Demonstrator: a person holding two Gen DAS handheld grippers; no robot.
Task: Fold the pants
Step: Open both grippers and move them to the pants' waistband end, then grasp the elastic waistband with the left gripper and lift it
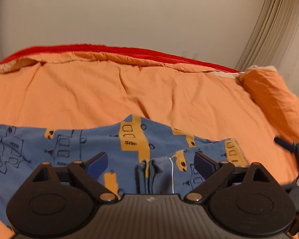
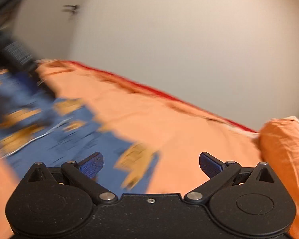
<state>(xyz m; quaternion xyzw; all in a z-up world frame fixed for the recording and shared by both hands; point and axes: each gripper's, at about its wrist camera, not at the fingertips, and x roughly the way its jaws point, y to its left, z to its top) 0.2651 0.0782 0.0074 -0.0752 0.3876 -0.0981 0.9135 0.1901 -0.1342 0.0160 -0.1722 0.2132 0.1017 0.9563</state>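
- Both tools hang over the bed, and the blue pyjama pants (image 1: 109, 149), printed with yellow buses, lie folded on the orange bedspread (image 1: 129, 91).
- The left gripper (image 1: 150, 164) has its jaws spread wide with nothing pinched; the stacked cuffs and a loose white thread sit just beyond the pads.
- The right gripper (image 2: 151, 164) is wide apart too, and empty, over the pants' near corner and bare bedspread; its view is heavily smeared.
- Risk one: the layers look loosely stacked, so a pad brushing the edge could drag the top layer and undo the fold.
- Risk two: that thread could snag a fingertip.
- Risk three: the soft, wrinkled bedspread may get pinched along with the pants.
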